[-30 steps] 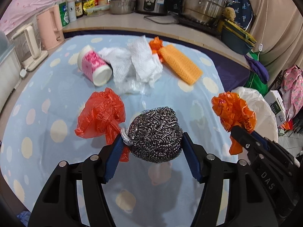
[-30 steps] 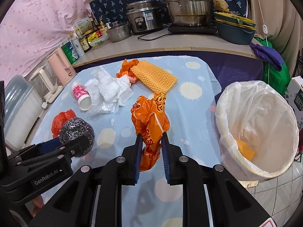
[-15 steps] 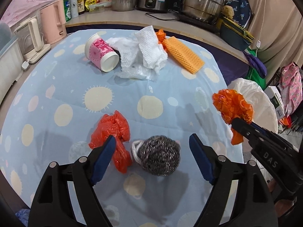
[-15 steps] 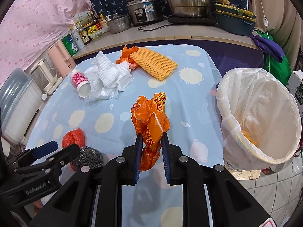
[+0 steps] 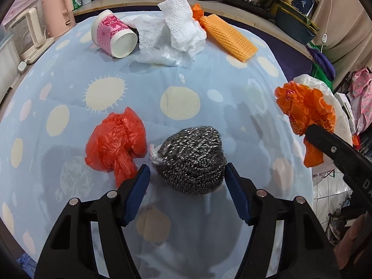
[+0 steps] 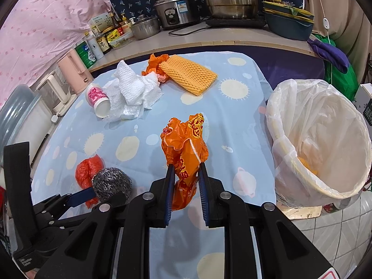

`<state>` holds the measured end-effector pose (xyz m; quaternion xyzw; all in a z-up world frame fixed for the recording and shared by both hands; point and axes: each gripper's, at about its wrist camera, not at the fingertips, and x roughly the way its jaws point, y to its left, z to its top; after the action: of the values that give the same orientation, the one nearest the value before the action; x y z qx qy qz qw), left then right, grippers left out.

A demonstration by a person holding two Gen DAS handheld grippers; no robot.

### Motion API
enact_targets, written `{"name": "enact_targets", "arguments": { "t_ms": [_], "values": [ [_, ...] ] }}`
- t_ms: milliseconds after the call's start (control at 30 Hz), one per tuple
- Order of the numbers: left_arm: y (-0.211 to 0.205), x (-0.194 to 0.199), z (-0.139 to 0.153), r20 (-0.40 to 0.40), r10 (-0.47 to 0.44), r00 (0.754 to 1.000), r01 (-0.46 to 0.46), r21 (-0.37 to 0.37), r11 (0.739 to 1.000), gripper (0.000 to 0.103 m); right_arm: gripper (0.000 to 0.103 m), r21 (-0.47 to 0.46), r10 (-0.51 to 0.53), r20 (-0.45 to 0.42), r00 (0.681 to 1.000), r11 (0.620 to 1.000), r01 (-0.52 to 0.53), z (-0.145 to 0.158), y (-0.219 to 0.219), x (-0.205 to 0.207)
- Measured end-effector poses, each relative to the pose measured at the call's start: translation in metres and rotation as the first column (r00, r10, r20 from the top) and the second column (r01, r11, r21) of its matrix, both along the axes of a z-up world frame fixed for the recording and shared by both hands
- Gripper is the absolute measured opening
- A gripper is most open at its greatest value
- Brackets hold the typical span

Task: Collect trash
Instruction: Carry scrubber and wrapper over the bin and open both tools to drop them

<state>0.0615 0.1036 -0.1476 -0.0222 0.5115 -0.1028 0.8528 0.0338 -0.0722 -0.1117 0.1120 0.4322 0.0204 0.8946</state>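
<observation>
Left gripper (image 5: 187, 174) is low over the bench (image 5: 139, 79), which is covered in a pale blue cloth with cream dots; jaws closing with the round steel-wool scouring pad (image 5: 191, 159) between them, right pad at the scourer's edge, left pad just clear of it, so no clamp visible. The scourer sits on the cloth, a crumpled red plastic bag (image 5: 117, 145) just beside it on the left, near the left finger. Right gripper (image 6: 185, 174) is nearly together and clamped on a crumpled orange plastic bag with red print (image 6: 184, 148), held above the cloth, bag sticking up past the fingertips and hanging below them. Right of the bench edge, lower down, a round cream bin lined with a clear plastic bag (image 6: 320, 181), tilted toward the camera, something yellow-orange at its bottom. At the far side of the bench: a pink-and-white paper cup on its side (image 5: 114, 37), mouth facing the camera, touching a heap of white paper towels and clear film (image 5: 172, 32); right of the heap a flat orange foam-net sleeve (image 5: 229, 38) with a small orange plastic scrap (image 5: 197, 11) at its far end. In the right wrist view, the left gripper (image 6: 109, 186) shows at lower left with the scourer at its tips
</observation>
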Motion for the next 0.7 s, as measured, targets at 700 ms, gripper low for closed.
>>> {"name": "enact_targets", "arguments": {
  "t_ms": [700],
  "values": [
    [-0.021,0.0,0.061,0.095,-0.062,0.994,0.068,-0.066,0.995,0.057,0.019,0.037,-0.048,0.059,0.997,0.998,0.046,0.024,-0.025,-0.013]
  ]
}}
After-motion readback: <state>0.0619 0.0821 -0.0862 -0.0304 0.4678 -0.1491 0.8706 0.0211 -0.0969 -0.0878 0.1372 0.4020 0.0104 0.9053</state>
